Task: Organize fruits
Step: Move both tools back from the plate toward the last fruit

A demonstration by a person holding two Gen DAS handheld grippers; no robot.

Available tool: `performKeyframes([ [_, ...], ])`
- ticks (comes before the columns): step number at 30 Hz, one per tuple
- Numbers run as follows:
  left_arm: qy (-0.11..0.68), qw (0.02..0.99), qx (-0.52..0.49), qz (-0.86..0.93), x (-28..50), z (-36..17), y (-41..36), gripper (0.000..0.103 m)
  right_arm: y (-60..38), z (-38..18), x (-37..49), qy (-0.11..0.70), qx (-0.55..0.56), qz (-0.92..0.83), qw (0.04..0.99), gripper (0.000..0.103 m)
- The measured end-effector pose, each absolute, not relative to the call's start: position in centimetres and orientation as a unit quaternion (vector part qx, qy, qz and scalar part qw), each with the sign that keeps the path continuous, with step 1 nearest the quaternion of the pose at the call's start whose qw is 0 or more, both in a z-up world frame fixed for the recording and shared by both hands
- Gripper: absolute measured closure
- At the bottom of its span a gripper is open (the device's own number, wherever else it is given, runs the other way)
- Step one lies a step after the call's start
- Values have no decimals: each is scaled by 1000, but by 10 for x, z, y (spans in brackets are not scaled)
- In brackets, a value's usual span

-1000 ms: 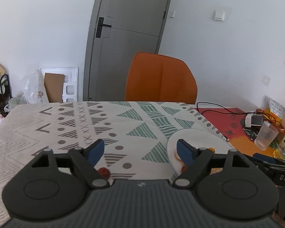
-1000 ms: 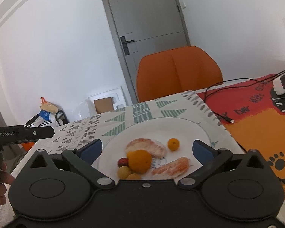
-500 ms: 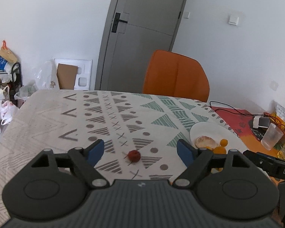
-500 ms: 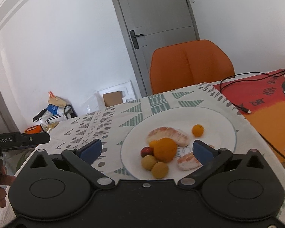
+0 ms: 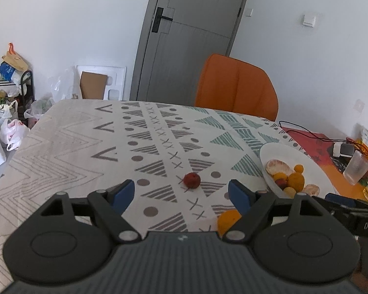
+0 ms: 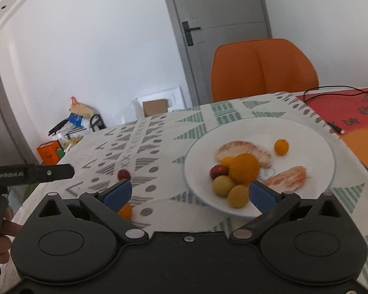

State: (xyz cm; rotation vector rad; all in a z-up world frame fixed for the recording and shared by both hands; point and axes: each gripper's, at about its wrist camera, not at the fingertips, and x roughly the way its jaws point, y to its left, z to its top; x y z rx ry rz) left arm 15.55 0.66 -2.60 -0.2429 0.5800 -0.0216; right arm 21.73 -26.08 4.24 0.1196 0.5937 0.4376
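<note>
A white plate [image 6: 314, 144] holds several fruits: an orange [image 6: 244, 169], peeled citrus segments [image 6: 288, 177], small yellow fruits [image 6: 223, 185] and a dark red one [image 6: 218, 171]. The plate also shows in the left wrist view [image 5: 274, 152]. A small red fruit [image 5: 191, 179] lies on the patterned tablecloth just ahead of my open, empty left gripper [image 5: 181, 194]; it also shows in the right wrist view [image 6: 123, 174]. A small orange fruit [image 5: 228, 218] lies by the left gripper's right finger. My right gripper [image 6: 190, 193] is open and empty, above the plate's near-left edge.
An orange chair [image 5: 235, 85] stands behind the table. A red and orange mat [image 6: 350, 112] with a black cable [image 6: 331, 90] covers the right side. A plastic cup [image 5: 357, 169] and charger stand at the far right. Bags and boxes [image 5: 7, 93] sit on the floor at left.
Both grippers have pulled back and tilted. The red fruit now sits farther ahead of the left gripper, and a small orange fruit has come into view. The plate shifted right in the right view.
</note>
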Motion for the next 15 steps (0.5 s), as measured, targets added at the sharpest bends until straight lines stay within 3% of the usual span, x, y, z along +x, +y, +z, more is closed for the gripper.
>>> performKeyframes([
  [11,295,946,-132,-5,149,-35,20,21,-224,41,214,304,32,280,910,1],
  [15,295,946,-135,2,147,-37,29,21,-210,36,220,318,27,287,903,12],
])
